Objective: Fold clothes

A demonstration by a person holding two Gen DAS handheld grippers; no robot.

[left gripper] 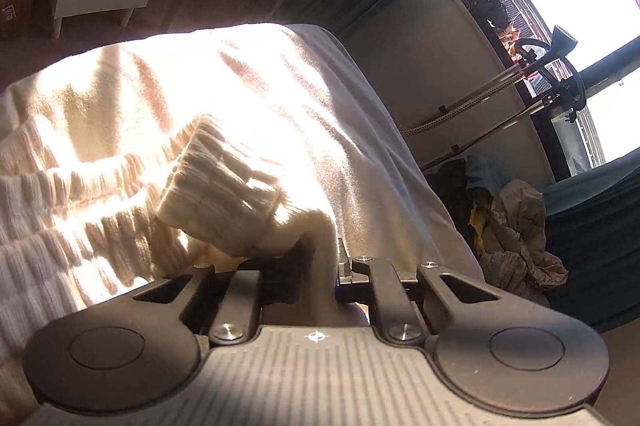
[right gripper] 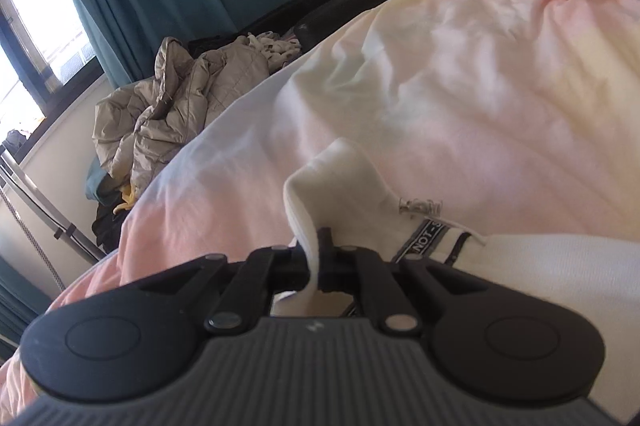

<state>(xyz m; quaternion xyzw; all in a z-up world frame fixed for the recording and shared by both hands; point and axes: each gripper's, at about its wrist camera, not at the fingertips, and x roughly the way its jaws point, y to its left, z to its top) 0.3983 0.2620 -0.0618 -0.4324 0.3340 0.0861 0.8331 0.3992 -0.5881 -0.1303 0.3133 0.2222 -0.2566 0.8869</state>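
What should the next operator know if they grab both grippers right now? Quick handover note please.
Left gripper: shut on the cream sweater, near its ribbed cuff; the fabric is lifted.
Right gripper: shut on the sweater's collar edge, by the zipper pull, low over the pastel duvet.
Done: both ends gripped.
Left: no finished fold is visible; lay it flat, fold. Whether the clothes pile beside the bed belongs to the job is unclear.

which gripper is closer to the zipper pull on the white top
Right. The right gripper is shut on the white top's collar edge, with the zipper pull just beyond and to its right. The left gripper clamps cloth near a ribbed cuff; no zipper shows there.
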